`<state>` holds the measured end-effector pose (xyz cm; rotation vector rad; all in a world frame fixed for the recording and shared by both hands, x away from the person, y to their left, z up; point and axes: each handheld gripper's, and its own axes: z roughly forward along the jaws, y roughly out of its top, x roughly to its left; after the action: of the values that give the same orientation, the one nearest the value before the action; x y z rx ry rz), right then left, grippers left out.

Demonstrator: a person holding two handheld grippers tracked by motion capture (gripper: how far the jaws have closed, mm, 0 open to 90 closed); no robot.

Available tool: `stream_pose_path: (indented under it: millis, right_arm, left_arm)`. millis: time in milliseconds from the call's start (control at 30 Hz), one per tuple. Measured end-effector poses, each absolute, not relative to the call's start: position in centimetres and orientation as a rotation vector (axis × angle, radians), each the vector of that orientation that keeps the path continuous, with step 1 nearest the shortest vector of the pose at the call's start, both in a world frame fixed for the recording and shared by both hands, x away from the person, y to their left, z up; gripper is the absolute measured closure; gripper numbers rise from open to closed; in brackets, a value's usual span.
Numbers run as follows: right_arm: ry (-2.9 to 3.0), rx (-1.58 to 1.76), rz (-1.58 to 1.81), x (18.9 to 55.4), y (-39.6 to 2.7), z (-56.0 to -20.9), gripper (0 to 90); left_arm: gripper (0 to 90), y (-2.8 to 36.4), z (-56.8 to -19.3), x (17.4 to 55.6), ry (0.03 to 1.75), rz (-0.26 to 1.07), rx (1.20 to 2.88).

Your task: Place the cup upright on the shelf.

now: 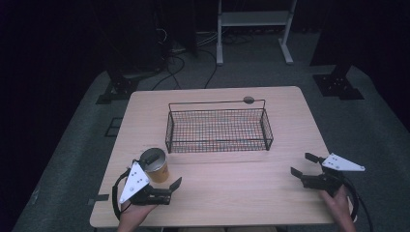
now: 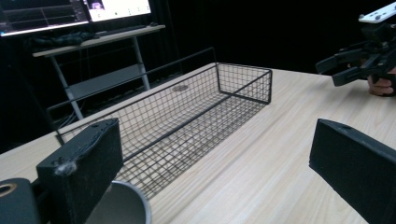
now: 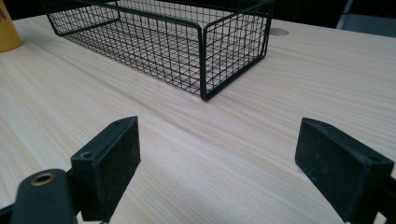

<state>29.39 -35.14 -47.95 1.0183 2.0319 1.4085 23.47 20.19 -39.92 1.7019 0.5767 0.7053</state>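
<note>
A yellow cup (image 1: 155, 166) with a grey rim stands upright near the table's front left. My left gripper (image 1: 162, 176) is at it, jaws wide open. In the left gripper view the cup's rim (image 2: 123, 205) sits low, just inside the left jaw, and the pads do not press on it. A black wire basket (image 1: 218, 126) lies empty in the middle of the table. My right gripper (image 1: 307, 166) rests open at the front right, with bare tabletop between its fingers. In the right gripper view the basket (image 3: 187, 42) lies ahead and the cup (image 3: 7, 28) is at the far left.
The light wooden table (image 1: 232, 188) has free room between the two grippers and in front of the basket. In the left gripper view the right gripper (image 2: 355, 65) shows beyond the basket (image 2: 187, 121). A metal stand (image 1: 254, 29) and cables are on the floor behind the table.
</note>
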Motion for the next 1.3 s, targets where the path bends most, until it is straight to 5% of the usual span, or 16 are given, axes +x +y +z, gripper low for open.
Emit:
stream_pose_path:
  millis: [1300]
  right_arm:
    - [2.035, 1.016, 1.408, 29.4, -35.1, -48.0, 13.2]
  left_arm:
    - [0.0, 26.5, -43.3, 26.8, 0.722, 0.69, 1.686]
